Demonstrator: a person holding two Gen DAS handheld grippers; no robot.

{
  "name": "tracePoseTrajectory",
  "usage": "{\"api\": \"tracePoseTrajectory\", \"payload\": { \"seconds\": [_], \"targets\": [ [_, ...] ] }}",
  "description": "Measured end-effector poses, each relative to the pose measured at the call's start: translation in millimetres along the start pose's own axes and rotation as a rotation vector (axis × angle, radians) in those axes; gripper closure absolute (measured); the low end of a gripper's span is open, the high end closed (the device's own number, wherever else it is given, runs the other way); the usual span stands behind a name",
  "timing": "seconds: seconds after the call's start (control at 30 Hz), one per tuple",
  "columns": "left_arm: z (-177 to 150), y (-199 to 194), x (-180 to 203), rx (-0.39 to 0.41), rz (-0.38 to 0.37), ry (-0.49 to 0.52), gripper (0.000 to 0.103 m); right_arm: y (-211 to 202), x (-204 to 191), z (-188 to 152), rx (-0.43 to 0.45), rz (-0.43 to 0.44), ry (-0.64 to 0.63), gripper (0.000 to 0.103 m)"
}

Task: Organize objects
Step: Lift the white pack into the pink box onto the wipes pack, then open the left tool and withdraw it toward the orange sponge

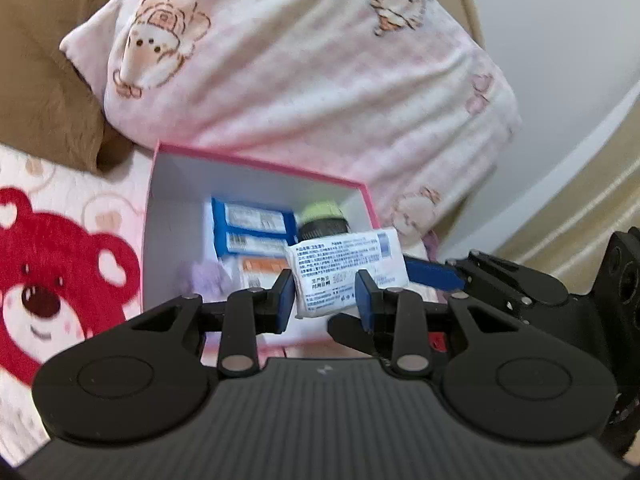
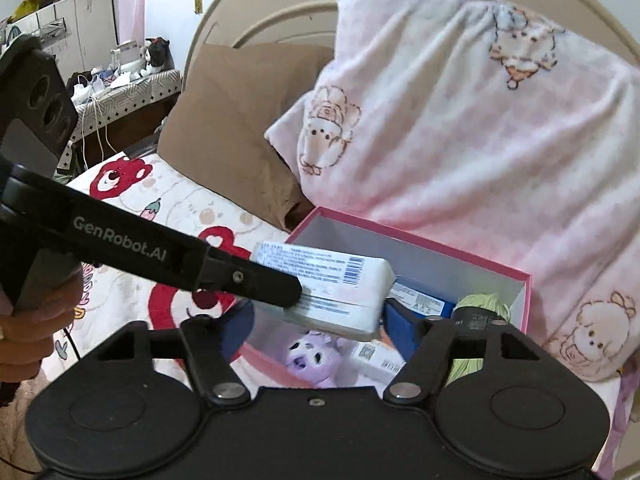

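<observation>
A white packet (image 1: 344, 256) printed with text and a barcode hangs over the open pink box (image 1: 260, 166), and my left gripper (image 1: 326, 300) is shut on it with both blue pads. In the right wrist view the same packet (image 2: 328, 280) lies crosswise between the fingers of my right gripper (image 2: 320, 324), whose jaws stand open around it with a gap at the left pad. The box (image 2: 420, 246) holds blue cartons (image 1: 252, 224), a green-capped bottle (image 1: 322, 216), an orange carton (image 1: 260, 268) and a purple toy (image 2: 308, 354).
The box sits on a bed sheet with red bears (image 1: 40, 280). A pink pillow (image 2: 460, 120) leans right behind it, a brown pillow (image 2: 240, 100) to the left. A cluttered side table (image 2: 120, 80) stands beyond. A person's hand (image 2: 24, 328) holds the left gripper.
</observation>
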State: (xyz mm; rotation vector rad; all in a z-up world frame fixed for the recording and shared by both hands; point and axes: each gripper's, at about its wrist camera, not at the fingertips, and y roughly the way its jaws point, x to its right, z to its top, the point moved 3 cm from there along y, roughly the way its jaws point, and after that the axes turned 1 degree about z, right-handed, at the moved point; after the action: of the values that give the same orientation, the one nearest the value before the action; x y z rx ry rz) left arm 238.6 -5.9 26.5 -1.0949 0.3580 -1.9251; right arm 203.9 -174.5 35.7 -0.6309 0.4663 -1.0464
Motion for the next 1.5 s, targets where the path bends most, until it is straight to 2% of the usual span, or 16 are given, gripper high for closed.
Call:
{"api": "tracePoseTrajectory", "payload": {
  "seconds": [0.13, 0.23, 0.43, 0.5, 0.67, 0.93, 1.2, 1.37, 1.43, 1.5],
  "targets": [
    [10.9, 35.4, -12.1, -0.033, -0.003, -0.070, 0.072, 24.3, 29.0, 2.8, -0.052, 0.004, 0.045, 0.041],
    [17.5, 63.1, -18.8, -0.044, 0.028, -0.083, 0.072, 44.8, 45.7, 0.6, -0.089, -0.007, 0.057, 0.047],
    [32.1, 119.5, -34.4, -0.075, 0.044, -0.113, 0.072, 88.8, 74.9, 0.7, -0.179, -0.069, 0.039, 0.050],
    [34.9, 137.9, -40.8, -0.110, 0.049, -0.134, 0.071, 105.8, 86.7, 0.0, -0.219, -0.072, 0.056, 0.050],
    [37.1, 163.1, -53.4, -0.131, 0.084, -0.142, 0.071, 137.1, 101.7, -3.0, -0.271, -0.061, 0.086, 0.050],
    [33.5, 189.2, -69.5, -0.169, 0.099, -0.172, 0.072, 164.8, 108.0, -9.5, -0.334, -0.085, 0.108, 0.050],
    [24.8, 214.1, -70.1, -0.208, 0.180, -0.155, 0.072, 188.6, 105.3, -10.0, -0.403, -0.160, 0.105, 0.050],
    [27.3, 202.3, -64.6, -0.193, 0.186, -0.130, 0.071, 173.0, 98.5, -14.6, -0.362, -0.165, 0.099, 0.048],
    [29.6, 191.6, -58.2, -0.186, 0.180, -0.095, 0.066, 156.2, 94.1, -15.7, -0.322, -0.158, 0.106, 0.044],
    [30.9, 177.9, -50.6, -0.196, 0.182, -0.057, 0.062, 135.9, 88.6, -17.2, -0.277, -0.137, 0.117, 0.043]
  ]
}}
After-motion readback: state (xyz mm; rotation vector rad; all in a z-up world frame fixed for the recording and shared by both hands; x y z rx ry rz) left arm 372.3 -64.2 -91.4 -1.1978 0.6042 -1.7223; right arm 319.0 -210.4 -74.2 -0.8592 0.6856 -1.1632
